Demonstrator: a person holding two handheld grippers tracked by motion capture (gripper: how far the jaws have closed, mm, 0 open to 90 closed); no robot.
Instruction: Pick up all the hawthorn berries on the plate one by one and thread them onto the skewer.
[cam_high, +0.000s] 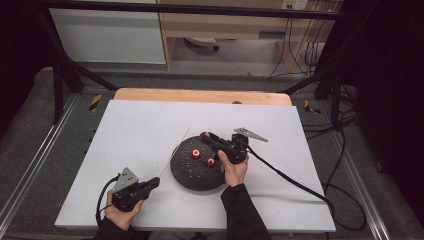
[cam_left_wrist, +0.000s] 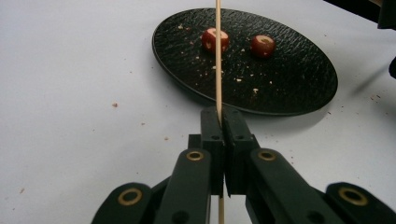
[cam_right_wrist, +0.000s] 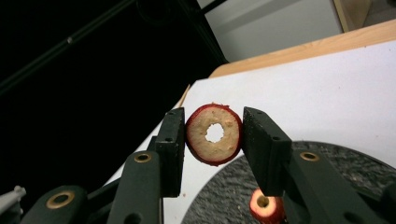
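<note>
On the white worktop (cam_high: 150, 130), toward the near edge and right of centre, sits a round black plate (cam_high: 190, 172) with a rough, pebbled face, scattered with crumbs. The threading looks barely begun: nothing is on the skewer (cam_left_wrist: 218, 56) yet. Two cored red fruit rounds (cam_left_wrist: 215, 40) lie on the plate. The right tongs (cam_right_wrist: 214, 135) are closed on a third ring (cam_right_wrist: 201, 140), red-skinned, pale and grainy, above the plate's far rim. The left tongs (cam_left_wrist: 219, 123), near the front-left corner, clamp the thin, straight wooden skewer.
</note>
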